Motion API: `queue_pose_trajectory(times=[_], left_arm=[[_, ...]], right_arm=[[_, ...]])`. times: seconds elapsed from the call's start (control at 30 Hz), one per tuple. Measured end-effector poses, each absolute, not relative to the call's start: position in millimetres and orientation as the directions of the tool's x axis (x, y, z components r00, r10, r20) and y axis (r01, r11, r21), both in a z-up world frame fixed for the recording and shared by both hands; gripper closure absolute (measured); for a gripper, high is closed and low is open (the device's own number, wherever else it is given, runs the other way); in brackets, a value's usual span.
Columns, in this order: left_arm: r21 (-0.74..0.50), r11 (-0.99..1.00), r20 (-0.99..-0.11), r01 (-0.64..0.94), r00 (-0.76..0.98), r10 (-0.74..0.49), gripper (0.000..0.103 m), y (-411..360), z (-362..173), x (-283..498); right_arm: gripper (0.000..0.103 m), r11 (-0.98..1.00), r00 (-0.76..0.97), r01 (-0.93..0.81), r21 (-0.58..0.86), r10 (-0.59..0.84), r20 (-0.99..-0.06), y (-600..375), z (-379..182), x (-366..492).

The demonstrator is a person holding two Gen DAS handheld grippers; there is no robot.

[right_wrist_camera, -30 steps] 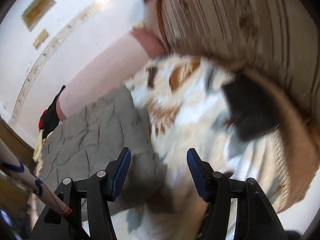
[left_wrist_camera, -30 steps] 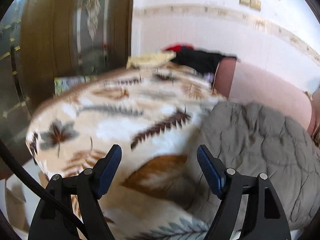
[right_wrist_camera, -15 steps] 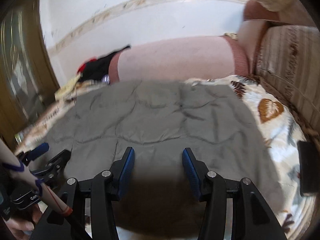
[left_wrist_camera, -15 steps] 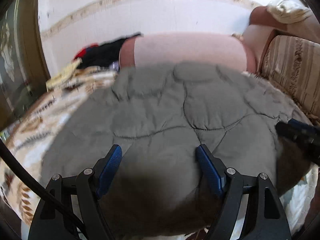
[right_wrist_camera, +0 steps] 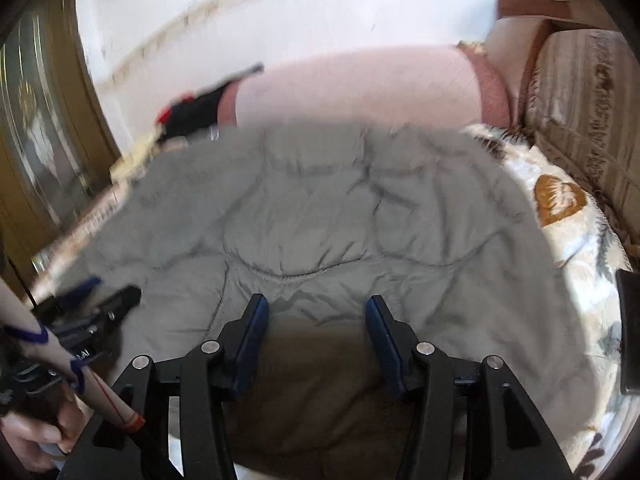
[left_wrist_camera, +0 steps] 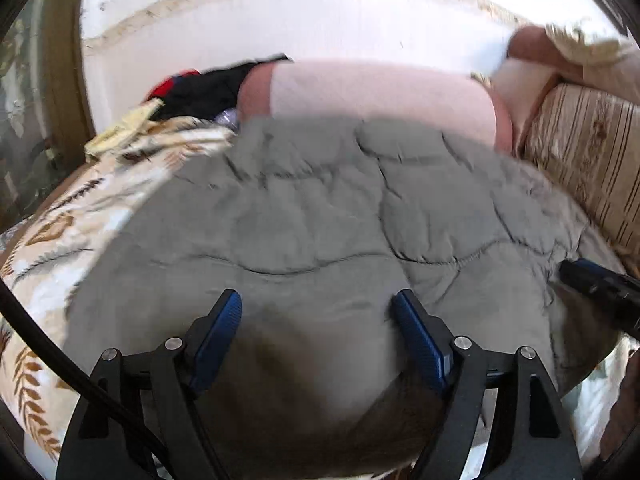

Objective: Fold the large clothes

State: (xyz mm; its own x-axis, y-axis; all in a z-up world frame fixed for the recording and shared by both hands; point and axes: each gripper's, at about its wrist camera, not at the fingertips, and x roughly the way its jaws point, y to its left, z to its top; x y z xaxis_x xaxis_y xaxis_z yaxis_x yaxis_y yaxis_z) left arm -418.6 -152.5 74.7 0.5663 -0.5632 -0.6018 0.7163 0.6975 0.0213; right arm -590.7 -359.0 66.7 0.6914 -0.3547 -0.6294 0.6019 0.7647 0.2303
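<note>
A large grey quilted garment (left_wrist_camera: 328,220) lies spread flat on a bed with a leaf-print blanket (left_wrist_camera: 80,216). It also fills the right wrist view (right_wrist_camera: 328,216). My left gripper (left_wrist_camera: 318,304) is open and empty, just above the garment's near edge. My right gripper (right_wrist_camera: 318,306) is open and empty too, over the near edge further right. The right gripper's tip shows at the right edge of the left wrist view (left_wrist_camera: 592,284). The left gripper shows at the left of the right wrist view (right_wrist_camera: 92,308).
A long pink bolster (left_wrist_camera: 380,96) lies behind the garment against the white wall. Dark and red clothes (left_wrist_camera: 200,88) are piled at the back left. A striped sofa back (left_wrist_camera: 592,168) runs along the right. A dark flat object (right_wrist_camera: 628,328) lies on the blanket at right.
Both grippers swung from the blanket round to face the grey garment, then moved in closer over its near edge. Both stayed open.
</note>
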Motion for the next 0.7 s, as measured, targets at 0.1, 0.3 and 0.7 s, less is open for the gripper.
queue_pose_trajectory(times=[0.1,0.3,0.7], left_arm=[[0.058,0.768,-0.539,0.638,0.668,-0.514,0.025,-126,92,-414],[0.024,0.850,-0.686,0.526,0.627,-0.369,0.027,-107,67,-365],[0.089,0.797,-0.545,0.597,0.699,-0.462,0.030,-120,85,-410]], right_arm=[[0.047,0.711,0.648,0.685,0.159,-0.494,-0.580,-361,84,-616],[0.047,0.571,0.513,0.806,0.156,-0.544,-0.664,-380,67,-641],[0.044,0.643,0.575,0.757,0.114,-0.573,-0.584,-348,83,-630]])
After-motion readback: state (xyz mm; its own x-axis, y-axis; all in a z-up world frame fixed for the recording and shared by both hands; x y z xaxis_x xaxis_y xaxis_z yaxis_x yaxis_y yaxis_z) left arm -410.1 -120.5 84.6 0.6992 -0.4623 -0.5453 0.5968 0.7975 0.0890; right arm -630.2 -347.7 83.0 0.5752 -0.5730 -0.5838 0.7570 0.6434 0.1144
